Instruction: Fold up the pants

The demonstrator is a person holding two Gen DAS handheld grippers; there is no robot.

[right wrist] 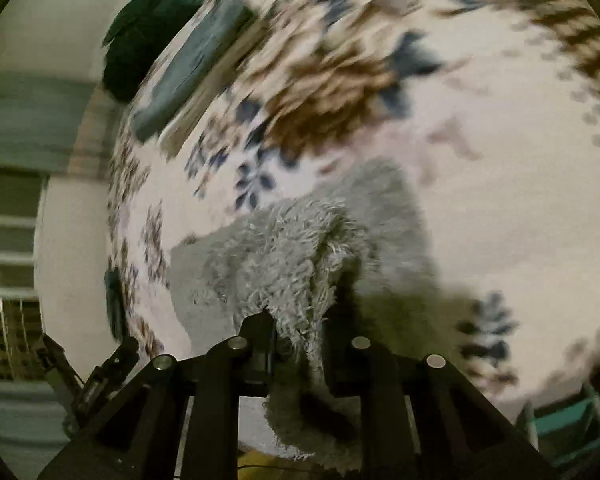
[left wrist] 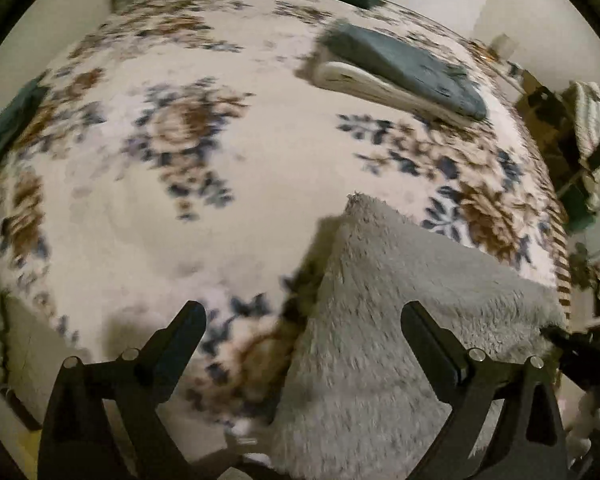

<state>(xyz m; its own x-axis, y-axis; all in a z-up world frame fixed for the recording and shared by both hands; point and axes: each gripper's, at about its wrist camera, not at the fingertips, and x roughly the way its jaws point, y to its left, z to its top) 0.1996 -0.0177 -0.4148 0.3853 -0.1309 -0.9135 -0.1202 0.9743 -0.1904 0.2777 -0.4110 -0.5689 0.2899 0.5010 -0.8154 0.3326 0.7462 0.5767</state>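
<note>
The fluffy grey pants (left wrist: 380, 320) lie at the bed's (left wrist: 180, 220) near edge, barely folded. The right hand-held gripper (right wrist: 300, 332) is clamped on a fabric fold; the left hand-held gripper (left wrist: 304, 320) hangs wide apart. Most folding remains.

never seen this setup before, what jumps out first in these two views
The fluffy grey pants stand out first: the right gripper is shut on a bunched fold of them near the bottom of its view. Beneath lies a white floral bedspread with brown and blue blooms. The left gripper hangs open over the pants' edge, and folded clothes sit stacked farther back.
</note>
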